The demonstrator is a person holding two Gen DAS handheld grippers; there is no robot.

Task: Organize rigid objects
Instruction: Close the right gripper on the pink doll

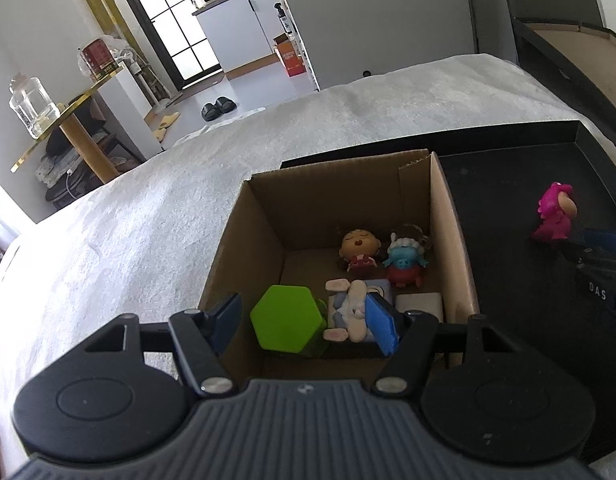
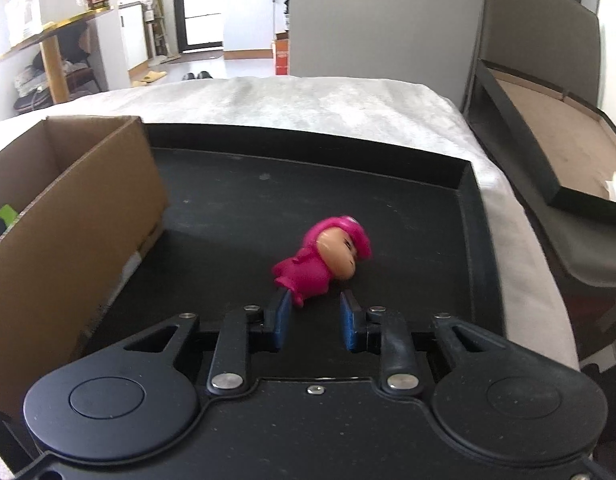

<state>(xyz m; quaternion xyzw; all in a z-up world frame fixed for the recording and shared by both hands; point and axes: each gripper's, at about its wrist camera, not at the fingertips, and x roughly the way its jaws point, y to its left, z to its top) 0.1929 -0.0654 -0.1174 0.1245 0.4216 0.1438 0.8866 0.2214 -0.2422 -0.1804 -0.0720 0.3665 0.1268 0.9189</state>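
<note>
The pink figurine (image 2: 322, 260) lies on its side on the black tray (image 2: 474, 216), just ahead of the right gripper (image 2: 314, 320), whose jaws are partly spread, probably lining up a grab. The left gripper (image 1: 308, 320) hangs wide open and empty over the cardboard box (image 1: 454, 236), where 4 or so toys already sit.

My left fingers (image 1: 382, 326) were spread wide over the cardboard box (image 1: 263, 216), where a green hexagonal block (image 1: 287, 322) lay beside small figurines (image 1: 358, 250). A pink figure (image 1: 556, 212) stood apart on the black tray (image 1: 508, 184).
</note>
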